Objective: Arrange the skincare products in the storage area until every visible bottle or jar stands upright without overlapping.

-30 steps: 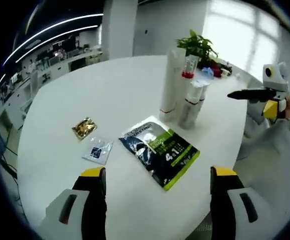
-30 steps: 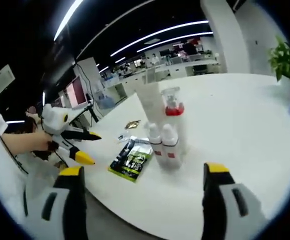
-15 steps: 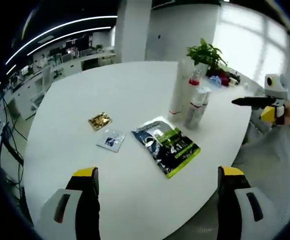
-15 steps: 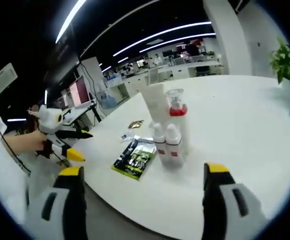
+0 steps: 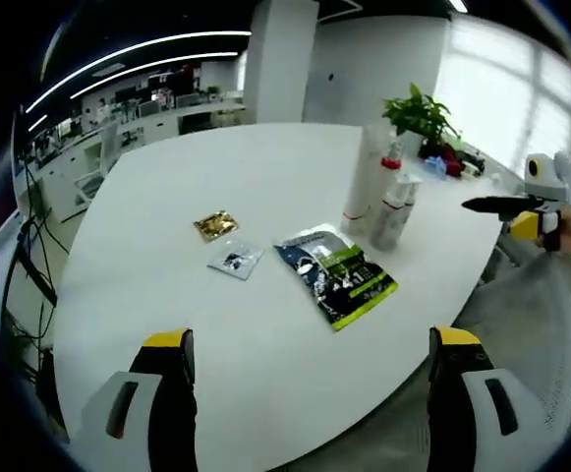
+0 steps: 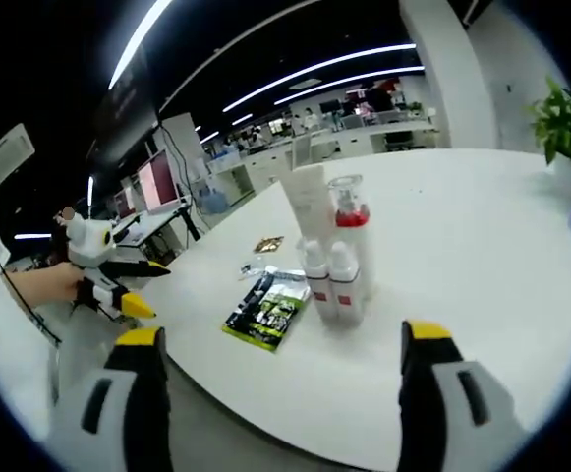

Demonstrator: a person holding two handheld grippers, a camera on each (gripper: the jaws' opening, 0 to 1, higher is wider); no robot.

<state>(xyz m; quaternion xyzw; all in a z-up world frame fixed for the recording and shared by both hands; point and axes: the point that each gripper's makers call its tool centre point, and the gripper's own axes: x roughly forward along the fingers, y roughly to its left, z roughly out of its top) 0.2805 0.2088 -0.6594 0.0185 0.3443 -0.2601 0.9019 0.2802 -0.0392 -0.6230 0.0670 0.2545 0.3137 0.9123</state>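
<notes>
The bottles [image 6: 332, 265] stand upright in a tight cluster at about 1 o'clock on the white table [image 5: 216, 177], so arranging looks complete. Both the left hand-held gripper [image 5: 310, 344] and right hand-held gripper [image 6: 277, 339] hang wide, empty, near the table's edge. Next, I judge, only a check for overlap; the sachets [image 5: 336, 277] lie flat nearby.

Your left gripper [image 5: 310, 344]: white housings, black jaws, yellow tips, dark oval slot on each housing. Your right gripper [image 6: 280, 339]: same white-black-yellow build. Seen from across: white body, black pointed jaws, yellow block beneath. Your hand [image 6: 44, 285] grips handle.
</notes>
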